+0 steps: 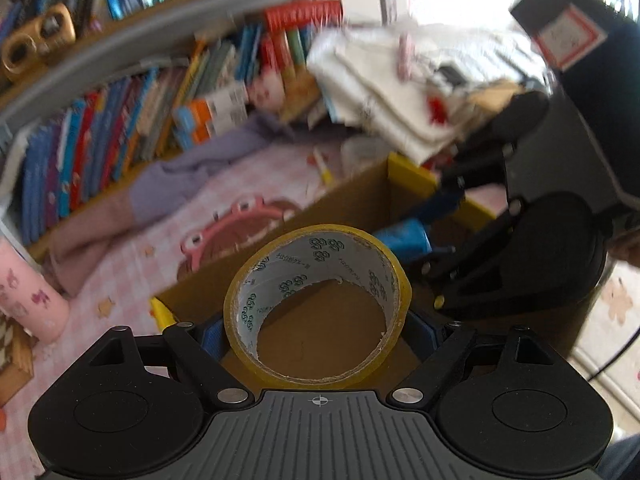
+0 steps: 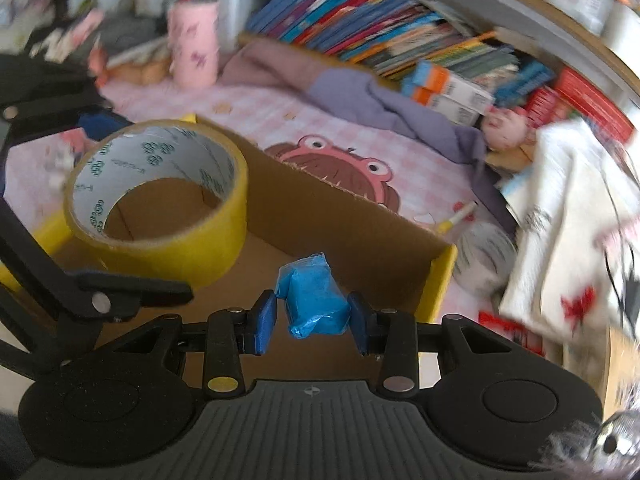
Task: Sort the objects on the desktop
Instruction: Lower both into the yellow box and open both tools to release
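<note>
The left tool (image 1: 318, 332) clamps a yellow tape roll (image 1: 320, 304) over the open cardboard box (image 1: 360, 196); the right tool (image 2: 312, 320) pinches a blue wrapped packet (image 2: 314, 300) above the same box. Crowded together, they might collide, or a tilted release could bounce an item onto the pink counter (image 2: 420, 184)

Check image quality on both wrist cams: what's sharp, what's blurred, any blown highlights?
Left wrist: tape roll and left gripper sharp; books and paper pile smeared by motion, window area overexposed. Right wrist: blue packet in right gripper sharp; cardboard box fairly clear; shelf and right edge blurred, fisheye-bent.
</note>
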The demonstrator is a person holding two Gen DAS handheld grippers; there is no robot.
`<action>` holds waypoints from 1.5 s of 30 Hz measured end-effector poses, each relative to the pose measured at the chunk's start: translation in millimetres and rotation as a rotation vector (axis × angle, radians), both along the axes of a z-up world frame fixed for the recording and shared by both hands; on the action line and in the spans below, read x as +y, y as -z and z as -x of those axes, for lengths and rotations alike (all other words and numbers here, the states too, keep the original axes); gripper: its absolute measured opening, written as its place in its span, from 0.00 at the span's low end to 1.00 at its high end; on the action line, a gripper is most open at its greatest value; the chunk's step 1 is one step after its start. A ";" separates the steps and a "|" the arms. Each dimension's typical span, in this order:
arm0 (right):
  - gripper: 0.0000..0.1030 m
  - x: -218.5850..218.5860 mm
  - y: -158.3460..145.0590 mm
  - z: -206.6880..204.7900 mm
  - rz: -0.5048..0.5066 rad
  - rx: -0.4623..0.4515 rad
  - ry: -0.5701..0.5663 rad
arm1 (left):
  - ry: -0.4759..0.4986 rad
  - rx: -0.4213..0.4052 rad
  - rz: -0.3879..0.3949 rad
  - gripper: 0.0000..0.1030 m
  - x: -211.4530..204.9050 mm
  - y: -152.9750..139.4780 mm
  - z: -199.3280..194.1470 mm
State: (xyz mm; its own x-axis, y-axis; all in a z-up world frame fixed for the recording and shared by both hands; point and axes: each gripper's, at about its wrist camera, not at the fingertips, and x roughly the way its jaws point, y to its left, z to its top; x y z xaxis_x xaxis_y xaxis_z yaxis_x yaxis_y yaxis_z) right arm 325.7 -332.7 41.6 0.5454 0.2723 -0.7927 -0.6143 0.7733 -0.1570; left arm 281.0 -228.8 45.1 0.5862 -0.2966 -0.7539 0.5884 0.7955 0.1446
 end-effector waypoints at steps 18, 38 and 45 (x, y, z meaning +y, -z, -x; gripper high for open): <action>0.35 29.7 47.2 -62.1 0.246 0.118 -0.241 | -0.083 0.135 -0.186 0.85 -19.9 41.1 -48.9; 0.50 14.7 34.8 -59.4 0.094 0.146 -0.219 | -0.148 0.024 -0.102 0.90 -7.8 12.1 -32.5; 0.51 0.9 13.5 -50.7 -0.008 0.124 -0.155 | -0.175 -0.046 -0.049 0.90 2.3 -7.0 -14.4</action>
State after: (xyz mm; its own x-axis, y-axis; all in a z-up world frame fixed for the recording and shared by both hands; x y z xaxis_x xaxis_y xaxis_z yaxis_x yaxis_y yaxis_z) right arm 376.4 -331.7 28.1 0.3943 0.3520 -0.8489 -0.7405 0.6688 -0.0666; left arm 295.4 -226.5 52.1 0.6596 -0.1503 -0.7364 0.4334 0.8765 0.2094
